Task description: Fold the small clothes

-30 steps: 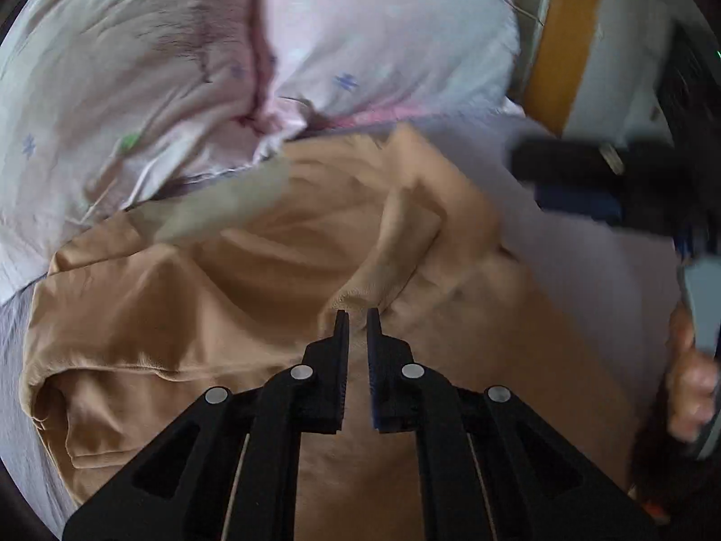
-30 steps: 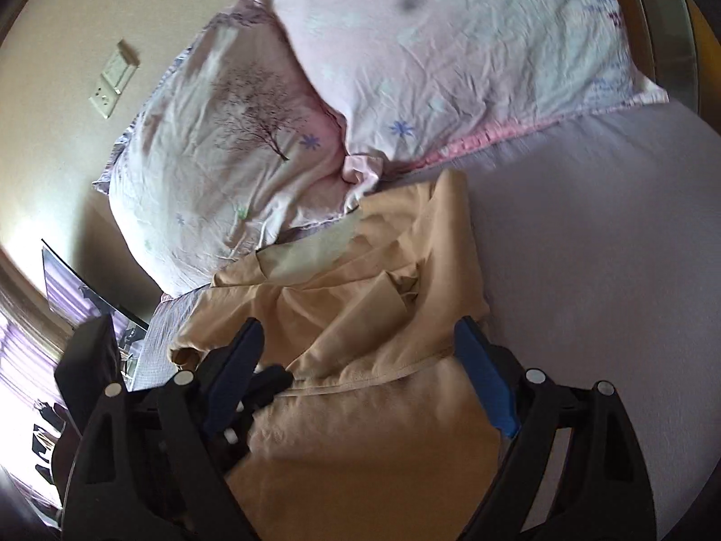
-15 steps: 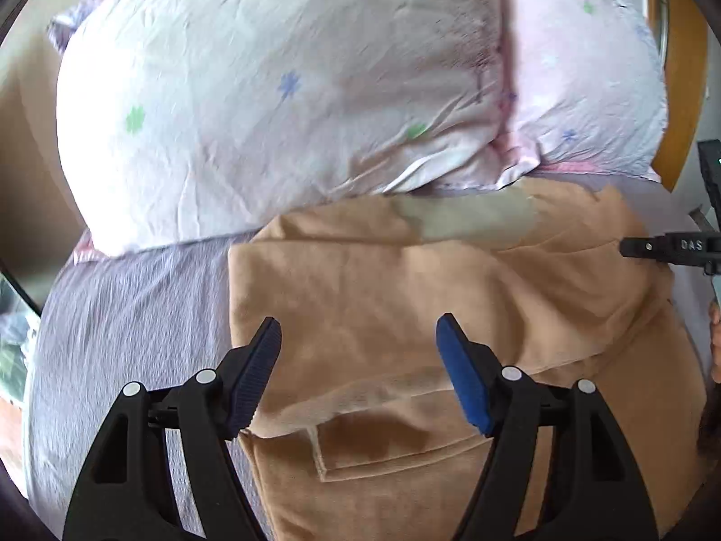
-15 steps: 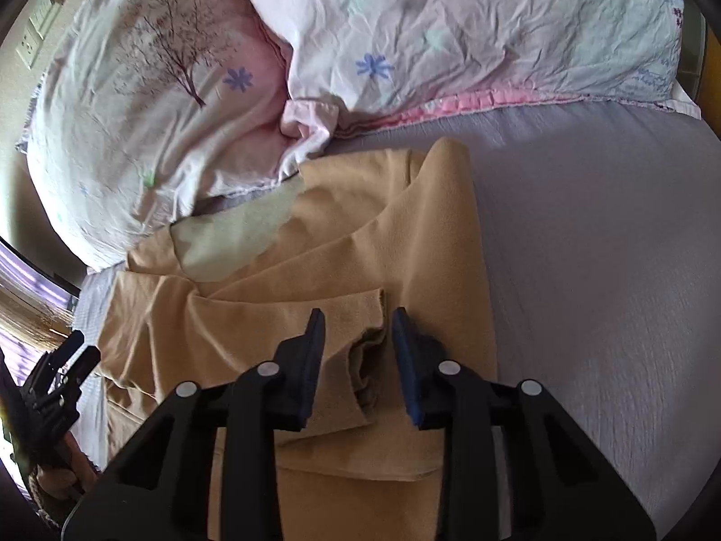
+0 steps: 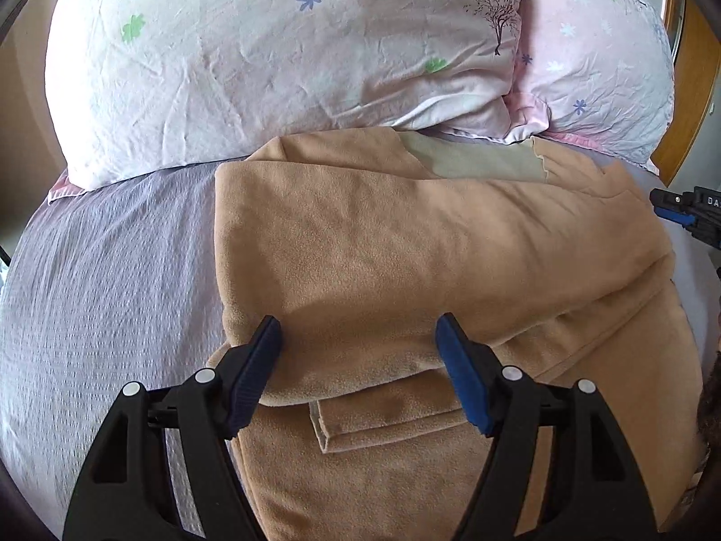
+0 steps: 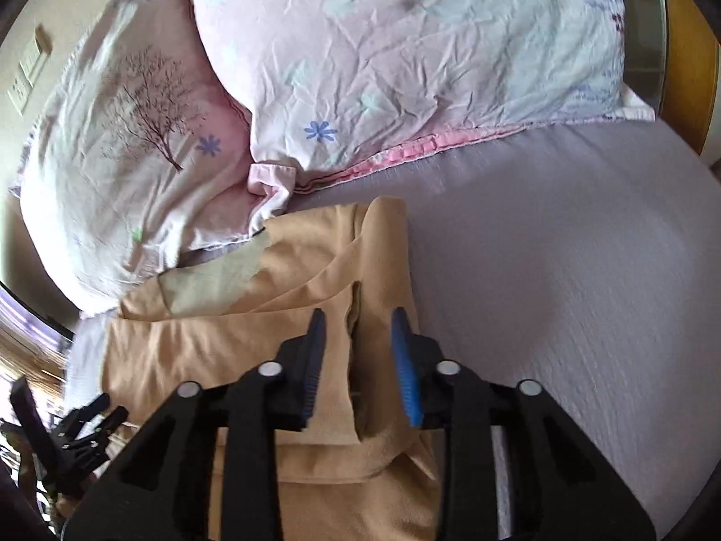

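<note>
My left gripper [image 5: 358, 338] hangs wide open, holding nothing, over the tan garment [image 5: 405, 248], which lies part-folded on the bed sheet [image 5: 112, 270] just below the pillows [image 5: 270, 54]. Looks soft, light, floppy fleece w/ some grip, so pinch a doubled edge. My right gripper [image 6: 358, 342] is half open, straddling a sleeve fold, not clamped.

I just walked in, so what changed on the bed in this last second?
The left gripper let go of the tan fleece garment, now folded over, and stands open. The right gripper, wide a second ago, narrowed around a fold. Floral pillows and lilac sheet stayed put.
</note>
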### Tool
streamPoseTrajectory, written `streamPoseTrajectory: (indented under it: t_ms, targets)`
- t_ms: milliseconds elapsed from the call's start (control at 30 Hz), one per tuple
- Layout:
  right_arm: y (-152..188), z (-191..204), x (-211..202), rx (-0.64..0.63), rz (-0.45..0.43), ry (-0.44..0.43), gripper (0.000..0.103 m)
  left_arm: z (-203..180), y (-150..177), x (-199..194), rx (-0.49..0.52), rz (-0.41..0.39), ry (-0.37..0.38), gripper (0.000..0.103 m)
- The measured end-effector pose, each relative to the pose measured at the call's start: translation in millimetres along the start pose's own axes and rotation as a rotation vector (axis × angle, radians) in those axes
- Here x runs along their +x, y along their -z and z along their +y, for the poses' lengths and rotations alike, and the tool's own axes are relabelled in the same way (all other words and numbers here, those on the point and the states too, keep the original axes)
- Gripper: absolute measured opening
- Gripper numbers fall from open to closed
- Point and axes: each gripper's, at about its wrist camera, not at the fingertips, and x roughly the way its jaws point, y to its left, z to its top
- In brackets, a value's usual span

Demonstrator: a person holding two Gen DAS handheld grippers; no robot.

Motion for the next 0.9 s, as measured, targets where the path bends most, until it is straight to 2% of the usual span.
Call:
streamPoseTrajectory:
  t_ms: [33,100,167,233,267,367,467,533,567,600,633,667,733,800,833,900]
  targets:
    - [3.6,-5.0,-2.3,0.013,0.011,-0.031,0.034,0.6,0.9,-1.4,-0.001,-0.001,0.001,0.073]
    - [14.0,-10.9,-6.9,0.031,0.034,-0.089,0.024,-0.1,0.4,-0.5,0.0,-0.001,0.001,0.074]
    - [23.3,-8.7,-7.1,0.019,0.045,-0.09,0.022,-1.4,0.2,0.4,0.002,-0.003,-0.002,0.076]
    - [29.8,-3.2,-0.6,-0.018,0.06,-0.057,0.019,-2.6,0.8,1.2,0.004,-0.007,-0.009,0.077]
    - [32.6,1.3,2.5,-0.039,0.065,-0.034,0.003,-3.3,1.4,1.1,0.004,-0.009,-0.013,0.077]
    - [39.1,0.5,-1.4,-0.068,0.018,0.057,0.001,-1.2,3.2,-2.4,-0.008,-0.011,-0.001,0.077]
    - [40.3,-9.2,-7.7,-0.027,0.018,0.037,0.002,9.0,12.4,-25.8,-0.06,-0.044,0.041,0.075]
    - [50.2,-5.4,-28.1,-0.071,-0.01,-0.006,0.008,15.8,26.0,-53.9,-0.076,-0.077,0.092,0.075]
    - [55.9,-4.2,-40.9,-0.096,-0.025,-0.036,0.019,19.3,35.9,-71.1,-0.076,-0.095,0.124,0.077]
    - [65.7,-3.1,-58.8,-0.126,-0.043,-0.092,0.05,22.0,46.8,-87.6,-0.073,-0.111,0.15,0.081]
    - [75.1,-3.0,-74.5,-0.152,-0.061,-0.146,0.065,24.2,60.3,-106.2,-0.067,-0.132,0.17,0.094]
    - [87.1,-3.0,-91.9,-0.187,-0.081,-0.202,0.08,26.5,76.6,-126.7,-0.053,-0.162,0.19,0.101]
    - [117.6,-8.9,-123.8,-0.261,-0.085,-0.315,0.082,34.0,109.5,-159.4,-0.028,-0.206,0.233,0.102]
    - [150.0,-23.0,-148.3,-0.283,-0.044,-0.435,0.086,45.4,144.9,-183.1,-0.033,-0.209,0.312,0.102]
    - [168.1,-31.8,-159.5,-0.29,-0.023,-0.48,0.088,51.3,163.7,-191.2,-0.048,-0.202,0.354,0.102]
    - [202.5,-48.9,-178.5,-0.306,0.013,-0.517,0.089,59.1,198.3,-199.7,-0.07,-0.178,0.389,0.102]
